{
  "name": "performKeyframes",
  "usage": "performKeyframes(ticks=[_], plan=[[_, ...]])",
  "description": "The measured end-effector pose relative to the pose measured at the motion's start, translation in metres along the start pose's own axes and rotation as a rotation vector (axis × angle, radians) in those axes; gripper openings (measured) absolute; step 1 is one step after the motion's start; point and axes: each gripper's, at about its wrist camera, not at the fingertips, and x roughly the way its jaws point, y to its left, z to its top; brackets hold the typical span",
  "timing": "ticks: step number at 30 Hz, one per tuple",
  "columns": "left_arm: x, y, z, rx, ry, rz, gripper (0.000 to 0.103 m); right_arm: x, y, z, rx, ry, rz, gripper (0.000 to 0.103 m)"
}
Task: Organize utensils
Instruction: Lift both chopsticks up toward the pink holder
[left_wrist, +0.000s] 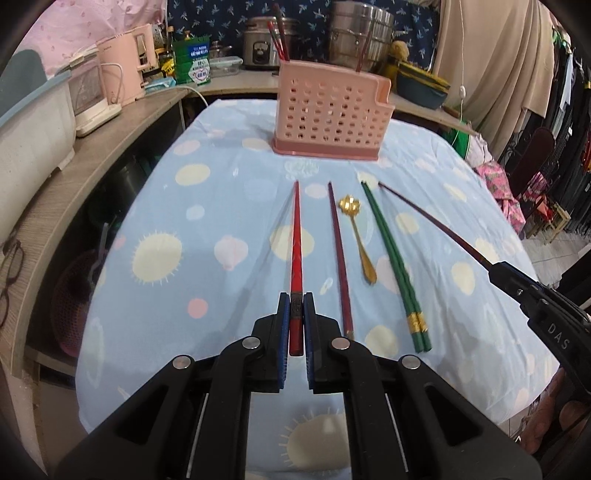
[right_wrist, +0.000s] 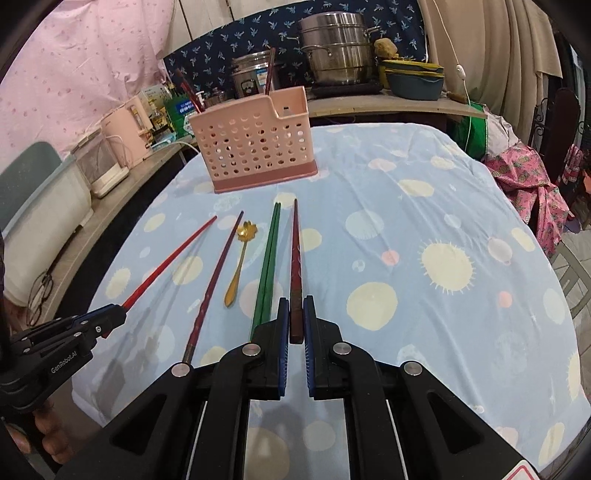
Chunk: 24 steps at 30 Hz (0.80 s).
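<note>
Cluttered kitchen corner: pots, rice cooker, kettle on shelving behind; clothes rack off the right edge. Tabletop (left_wrist: 155, 206) under a blue spotted cloth, soft and wrinkled, so tips may snag.

Pink caddy (left_wrist: 330, 110) upright near far edge, a few chopsticks already standing in it.

Left tool (left_wrist: 295, 306) clenched on red chopstick (left_wrist: 296, 236), gripped near the butt, tip pointing at the caddy. Right tool (right_wrist: 295, 310) clenched on dark red chopstick (right_wrist: 295, 258), same butt-end hold. Both look lifted off the cloth, though hard to confirm.

Left lying mid-tabletop, parallel, close but apart: maroon chopstick (left_wrist: 340, 254), gold spoon (left_wrist: 360, 240), green chopstick pair (left_wrist: 395, 262).

For the step in hand, judging: raise tips clear of the rim before moving forward, tilt each stick near vertical, drop tip-first into an open compartment. Long lever from a butt grip, so expect swing; go slow. Stagger the two tools to avoid crossing over the caddy. Light caddy could tip if a stick jams a wall.
</note>
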Motion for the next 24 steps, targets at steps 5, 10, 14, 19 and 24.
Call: performKeyframes(ticks=[5,10,14,19,24], plan=[[-0.017,-0.001,0.024,-0.008,-0.068,-0.009,0.007,-0.021,-0.002,0.026,0.028,-0.074,0.024,0.007],[-0.031,-0.002,0.052,-0.01,-0.138,-0.012,0.007,-0.04,-0.003,0.053,0.045,-0.144,0.045,0.007],[-0.04,-0.004,0.074,-0.012,-0.183,-0.018,0.007,-0.051,-0.001,0.073,0.043,-0.198,0.055,0.007],[-0.05,-0.005,0.1,-0.008,-0.232,-0.032,0.007,-0.063,0.002,0.099,0.038,-0.263,0.057,0.007],[-0.059,-0.006,0.126,-0.009,-0.281,-0.043,0.007,-0.069,0.002,0.125,0.052,-0.313,0.082,0.007]])
